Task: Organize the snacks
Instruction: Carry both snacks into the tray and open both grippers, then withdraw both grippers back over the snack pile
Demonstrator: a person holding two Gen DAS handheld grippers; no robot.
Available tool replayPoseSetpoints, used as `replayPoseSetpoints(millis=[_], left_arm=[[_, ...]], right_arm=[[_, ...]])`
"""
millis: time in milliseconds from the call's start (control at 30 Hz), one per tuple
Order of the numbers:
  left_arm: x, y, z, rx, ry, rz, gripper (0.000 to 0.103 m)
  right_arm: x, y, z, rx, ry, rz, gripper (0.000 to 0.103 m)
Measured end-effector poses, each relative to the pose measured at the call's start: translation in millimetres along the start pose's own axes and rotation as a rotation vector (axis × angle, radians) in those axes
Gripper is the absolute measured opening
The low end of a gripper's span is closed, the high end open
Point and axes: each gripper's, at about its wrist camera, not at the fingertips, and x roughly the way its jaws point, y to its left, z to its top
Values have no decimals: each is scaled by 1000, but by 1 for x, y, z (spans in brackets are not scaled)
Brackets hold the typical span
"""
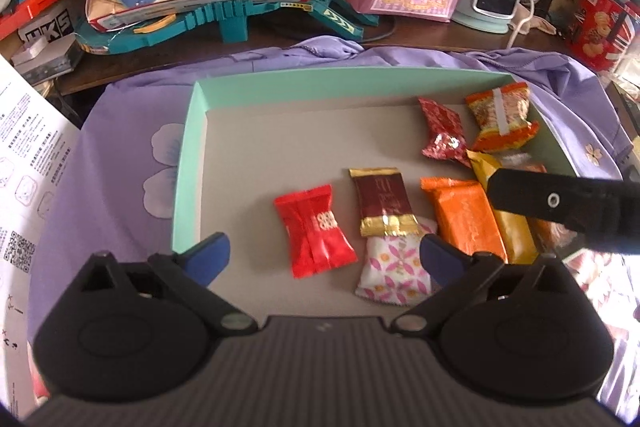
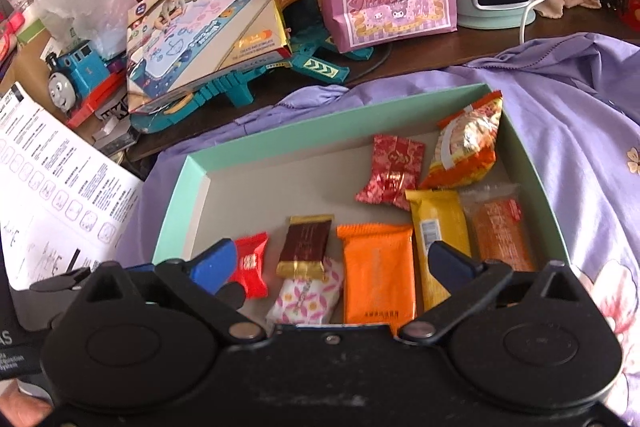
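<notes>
Mint-green cardboard box point(image 1: 188, 163) with grey floor holds bright foil-wrapped snacks point(image 1: 464, 223).

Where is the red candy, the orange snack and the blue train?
red candy point(image 1: 316, 231), left wrist view, middle of its wrapper.
orange snack point(image 2: 376, 271), right wrist view, middle of its flat front.
blue train point(image 2: 76, 75), right wrist view, side of its blue body.
</notes>
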Motion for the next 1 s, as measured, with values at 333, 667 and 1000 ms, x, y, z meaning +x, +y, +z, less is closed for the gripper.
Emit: replayPoseSetpoints(millis=[333,667,1000], left_arm=[[-41,-8,-31,16,-11,-29,103],[-65,-17,-90,47,36,-67,103],[-72,-36,-146,88,85,-107,93]], right_arm=[[-48,-1,-31,-3,-18,5,103],[-73,-18,-81,35,26,-16,103],[-73,-29,-128,56,142,-16,103]])
